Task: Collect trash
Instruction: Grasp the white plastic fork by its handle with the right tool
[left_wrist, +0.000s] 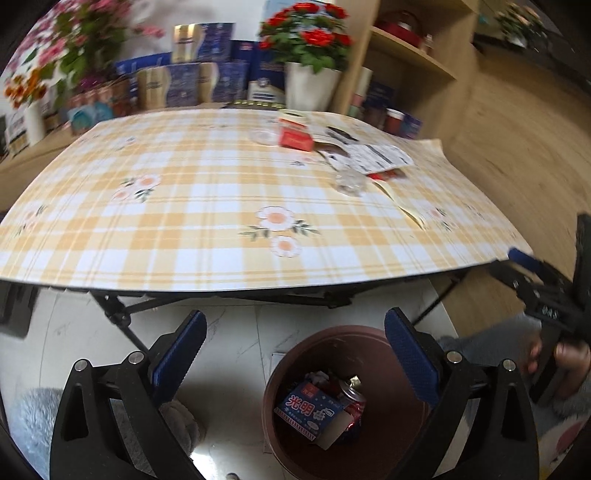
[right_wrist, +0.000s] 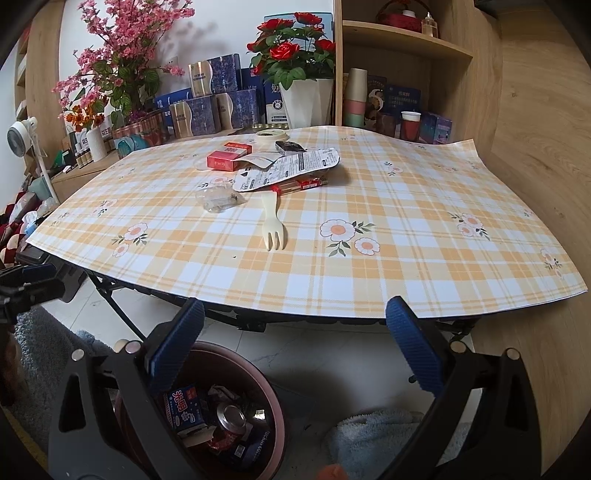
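Both claws gape empty – left gripper (left_wrist: 295, 354) over the bin (left_wrist: 373, 334), right gripper (right_wrist: 295, 350) idle. Plastic fork (right_wrist: 270, 223) looks light, stiff, slick – pinch mid-handle, prob. across its flat.

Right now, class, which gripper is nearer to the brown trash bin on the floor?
Left. The left gripper, fingers open and empty, hangs right over the trash bin. The right gripper sits beside it, nearer the table edge, the bin at its lower left.
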